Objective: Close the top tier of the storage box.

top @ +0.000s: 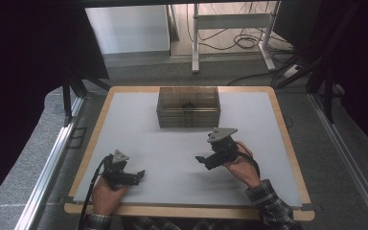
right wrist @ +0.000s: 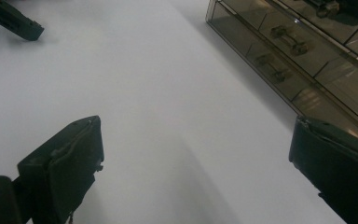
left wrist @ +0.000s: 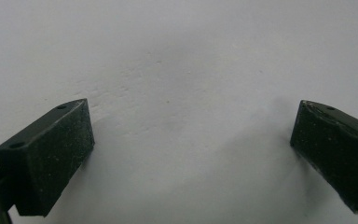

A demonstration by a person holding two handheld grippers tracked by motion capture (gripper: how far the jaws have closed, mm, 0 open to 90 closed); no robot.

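Observation:
A smoky transparent drawer box (top: 188, 107) stands at the back middle of the white table mat (top: 172, 148); something small and dark lies inside it. My left gripper (top: 138, 175) rests low at the front left, held by a hand, its jaws wide apart over bare mat (left wrist: 186, 130). My right gripper (top: 202, 161) hovers at centre right, short of the box, and is open with nothing between its fingers. In the right gripper view the box's stacked drawers with small handles (right wrist: 286, 39) run across the upper right, and the other gripper's tip (right wrist: 16, 23) shows at the top left.
The mat lies on a wooden board (top: 287, 143) framed by grey floor. Metal rails (top: 48, 167) run along both sides. Behind the table stand a white table frame (top: 230, 28) and loose cables (top: 244, 43).

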